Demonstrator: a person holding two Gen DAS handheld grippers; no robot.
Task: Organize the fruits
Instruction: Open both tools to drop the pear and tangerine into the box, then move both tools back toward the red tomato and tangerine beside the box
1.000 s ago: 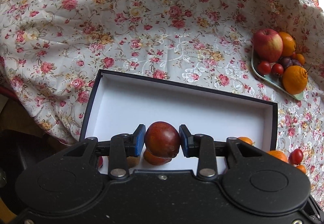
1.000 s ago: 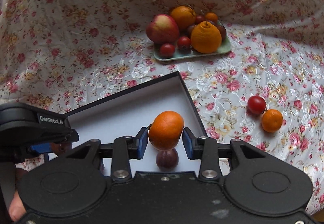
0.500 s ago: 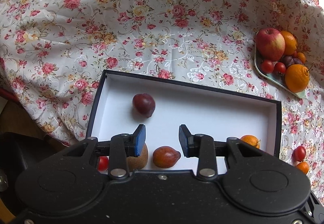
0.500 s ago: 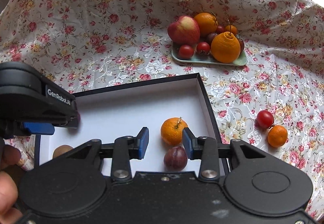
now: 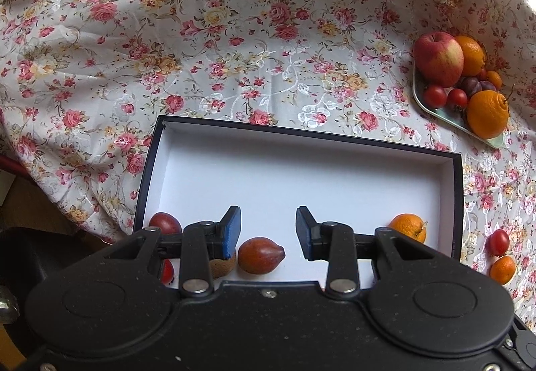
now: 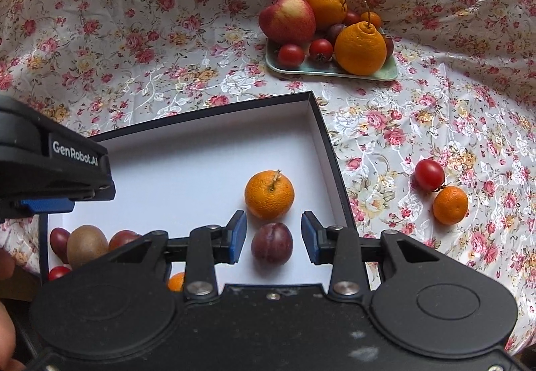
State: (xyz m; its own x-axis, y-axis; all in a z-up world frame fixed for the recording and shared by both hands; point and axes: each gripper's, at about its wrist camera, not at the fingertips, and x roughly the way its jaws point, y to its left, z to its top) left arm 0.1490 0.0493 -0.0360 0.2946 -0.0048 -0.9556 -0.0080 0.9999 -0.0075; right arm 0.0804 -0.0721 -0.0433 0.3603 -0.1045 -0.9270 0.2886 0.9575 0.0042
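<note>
A black box with a white floor lies on the flowered cloth. My left gripper hangs open above its near edge, nothing between the fingers. Below it lie a reddish-brown pointed fruit, a kiwi and a dark plum in the left corner. My right gripper is open too, over a purple plum. A mandarin rests just beyond it. The left gripper's body shows at the left of the right wrist view.
A pale green tray at the back holds an apple, oranges, tomatoes and plums. A tomato and a small mandarin lie on the cloth right of the box. The cloth rises in folds behind.
Both grippers opened and let go: the left dropped its dark plum, which rolled to the box's left corner; the right dropped the mandarin into the box. Both pulled back.
</note>
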